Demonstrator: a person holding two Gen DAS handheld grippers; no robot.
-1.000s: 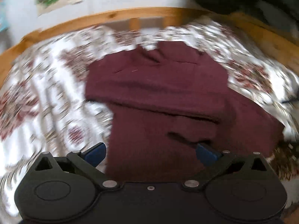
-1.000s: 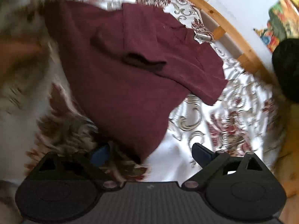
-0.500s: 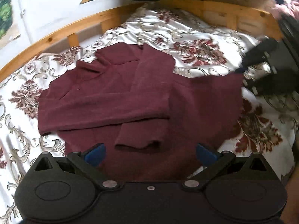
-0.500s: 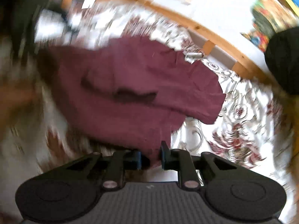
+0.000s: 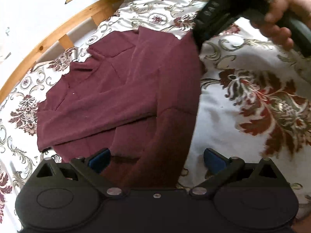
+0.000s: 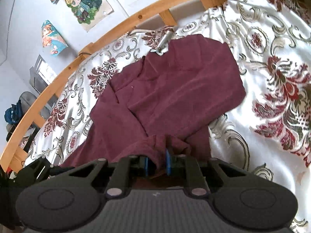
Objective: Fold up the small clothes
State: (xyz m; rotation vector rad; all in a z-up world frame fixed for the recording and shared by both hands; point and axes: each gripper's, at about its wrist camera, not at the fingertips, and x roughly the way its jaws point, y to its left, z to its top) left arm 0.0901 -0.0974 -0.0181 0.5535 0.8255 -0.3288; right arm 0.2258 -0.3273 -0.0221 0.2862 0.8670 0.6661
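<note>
A maroon sweater [image 5: 120, 97] lies on the flowered bedsheet [image 5: 243, 97] with one sleeve folded across its chest. My left gripper [image 5: 155, 155] hangs open over the sweater's near edge, with cloth below it and nothing pinched. My right gripper [image 6: 157, 163] is shut on a bunched edge of the sweater [image 6: 175, 89], and the blue pads squeeze the cloth between them. In the left wrist view this right gripper [image 5: 198, 36] sits at the sweater's far right corner, held by a person's hand [image 5: 281, 19], and the right side of the garment is drawn up towards it.
A wooden bed frame [image 6: 136, 19] curves around the far side of the mattress, with posters [image 6: 85, 2] on the wall behind it. A small silvery object [image 6: 164, 40] lies by the sweater's collar. Clutter [image 6: 19, 112] sits beyond the frame at the left.
My right gripper went from wide open to shut on the sweater's edge, then rolled and carried that edge across. My left gripper shifted along the garment, rolled, and stayed open.
</note>
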